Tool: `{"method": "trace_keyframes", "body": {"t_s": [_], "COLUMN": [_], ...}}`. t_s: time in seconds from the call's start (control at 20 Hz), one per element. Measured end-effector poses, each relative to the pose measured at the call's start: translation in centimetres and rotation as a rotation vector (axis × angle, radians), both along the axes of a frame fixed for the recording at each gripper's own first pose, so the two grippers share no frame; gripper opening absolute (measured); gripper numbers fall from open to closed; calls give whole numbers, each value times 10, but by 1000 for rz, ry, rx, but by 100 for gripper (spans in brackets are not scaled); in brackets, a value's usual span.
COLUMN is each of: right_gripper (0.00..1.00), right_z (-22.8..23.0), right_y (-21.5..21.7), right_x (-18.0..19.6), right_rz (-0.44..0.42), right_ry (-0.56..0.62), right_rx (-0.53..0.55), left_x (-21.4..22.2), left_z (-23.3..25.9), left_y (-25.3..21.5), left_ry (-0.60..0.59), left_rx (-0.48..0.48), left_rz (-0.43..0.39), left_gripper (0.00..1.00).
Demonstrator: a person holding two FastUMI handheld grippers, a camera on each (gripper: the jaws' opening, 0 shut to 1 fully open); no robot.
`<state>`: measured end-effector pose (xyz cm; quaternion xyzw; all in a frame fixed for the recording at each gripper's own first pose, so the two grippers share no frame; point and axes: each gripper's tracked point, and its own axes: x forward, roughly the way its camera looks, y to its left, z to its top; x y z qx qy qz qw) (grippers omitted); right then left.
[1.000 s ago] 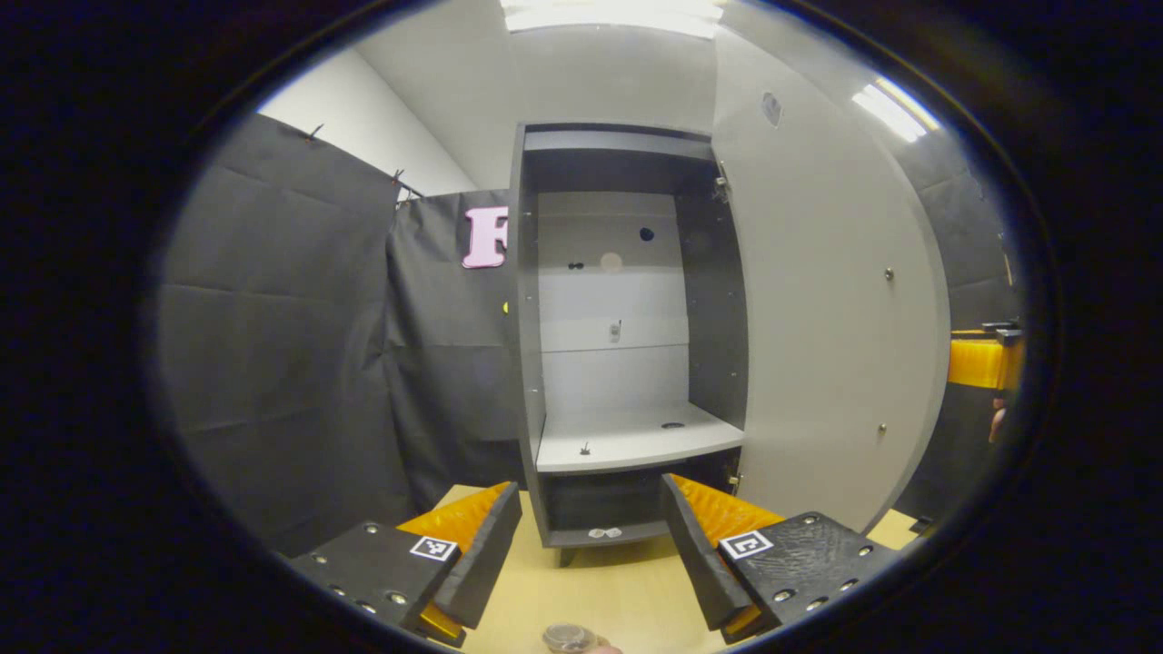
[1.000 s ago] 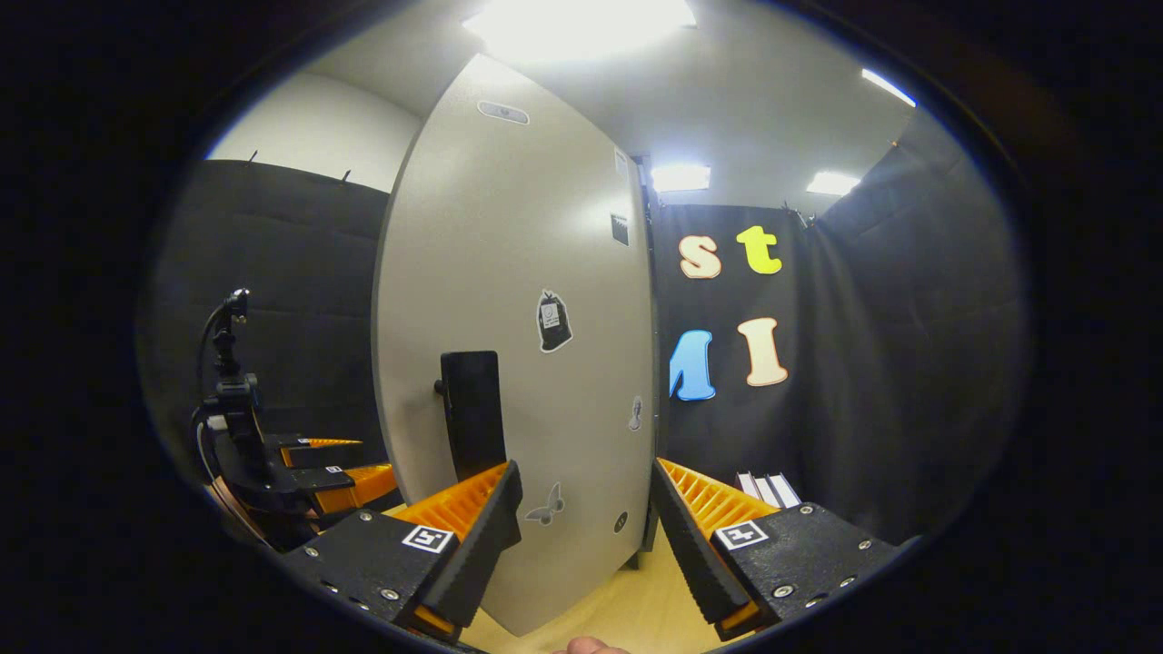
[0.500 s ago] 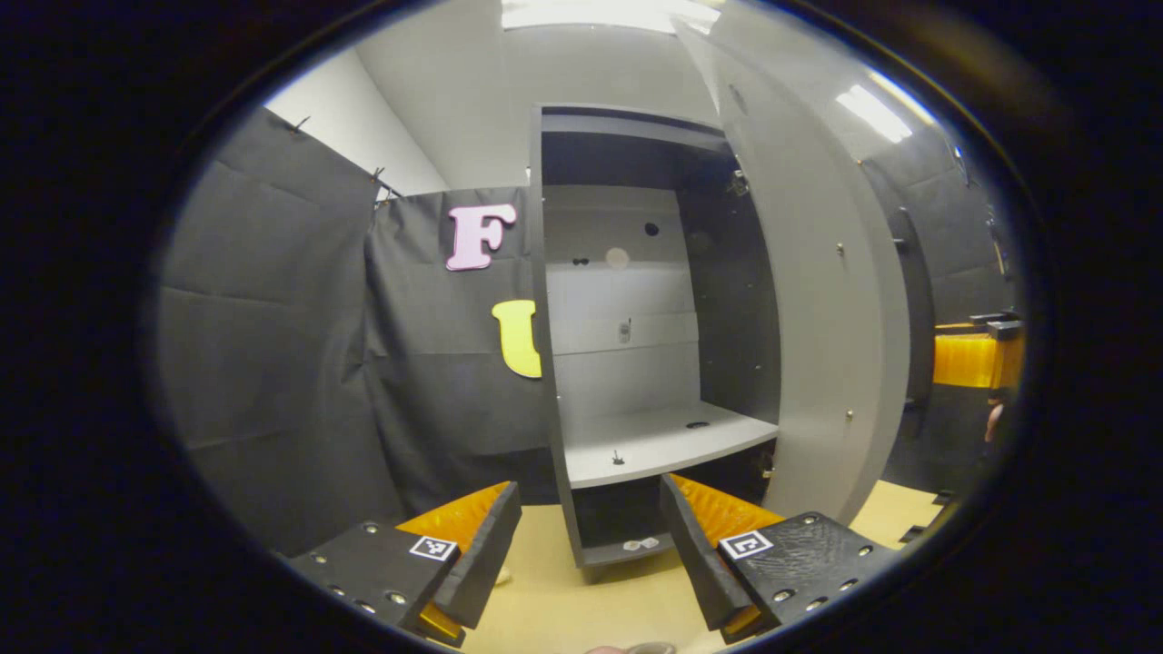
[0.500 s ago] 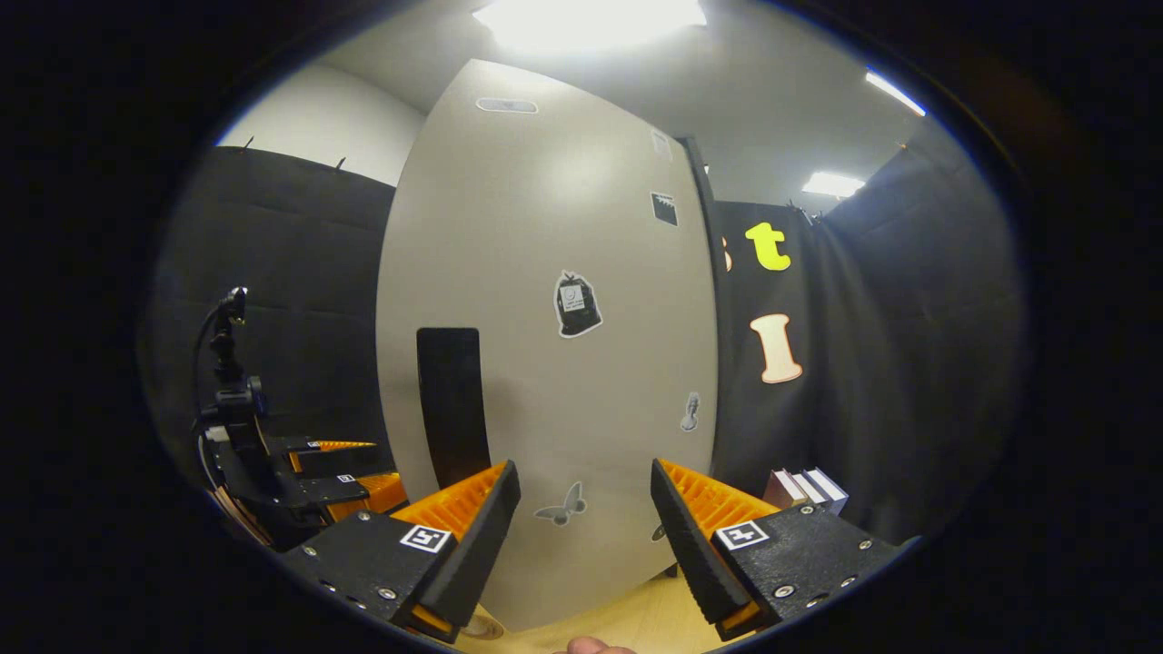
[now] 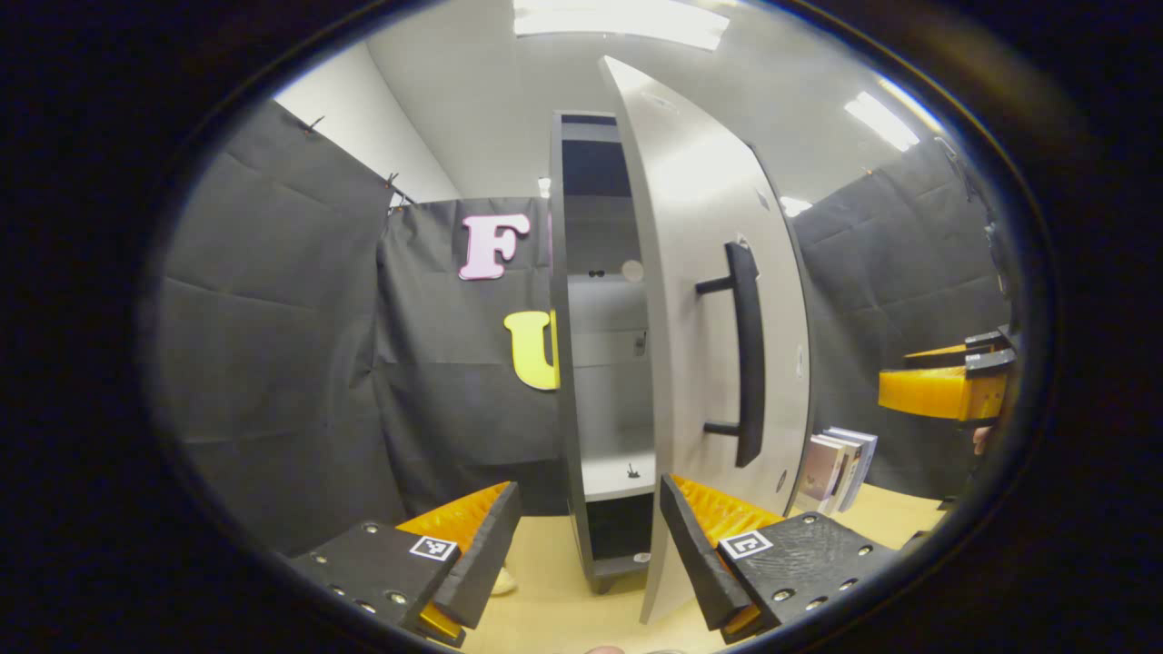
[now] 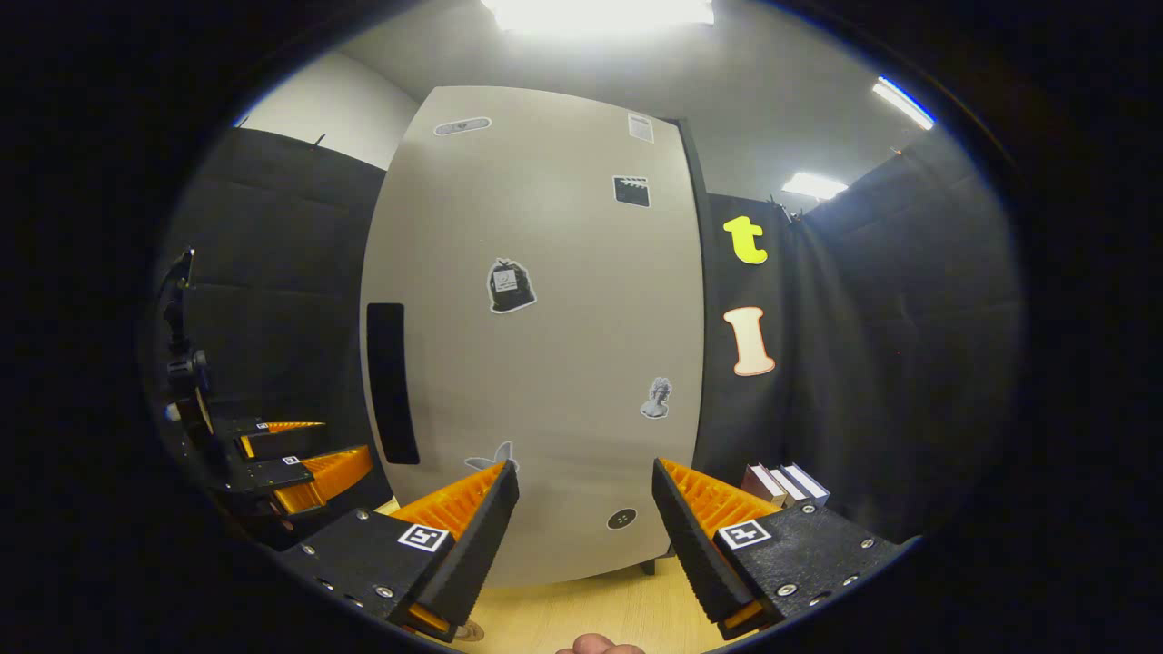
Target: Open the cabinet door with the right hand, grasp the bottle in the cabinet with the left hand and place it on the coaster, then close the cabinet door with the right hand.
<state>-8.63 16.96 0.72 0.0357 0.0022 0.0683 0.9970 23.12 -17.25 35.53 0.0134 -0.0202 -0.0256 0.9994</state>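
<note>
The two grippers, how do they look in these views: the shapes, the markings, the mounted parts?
Each gripper, the left gripper and the right gripper, has two wedge-shaped fingers with ribbed backs on flat dark plates. The plates carry silver screws and a small square black-and-white marker. In the right gripper view the left gripper stands at the left edge with a dark upright mount and cables on it.

On my left tool (image 5: 589, 554) I see flat plates studded with round screws, each carrying a small square black-and-white marker. My right tool (image 6: 584, 536) matches, with ribbed backing behind each finger (image 6: 472, 545).
</note>
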Motion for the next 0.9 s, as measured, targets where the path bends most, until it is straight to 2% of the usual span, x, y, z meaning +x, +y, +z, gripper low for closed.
{"method": "trace_keyframes", "body": {"t_s": [0.05,0.25,0.4,0.45,0.6,0.9], "right_gripper": [92,92,92,92,90,92], "right_z": [-1,6,14,13,5,3], "right_y": [-3,-16,-27,-28,-28,-25], "right_x": [5,25,36,40,47,47], "right_rz": [-3,-10,-20,-17,-9,-12], "right_ry": [7,25,4,2,29,35], "right_rx": [9,55,66,72,89,89], "left_x": [1,-1,3,5,8,9], "left_z": [0,1,4,6,7,7], "left_y": [-1,-4,4,2,4,-2], "left_ry": [5,-7,-23,-34,-46,-44], "left_rx": [3,21,44,39,30,35], "left_rz": [3,-35,-7,-7,12,-15], "left_gripper": [89,88,85,88,88,88]}}
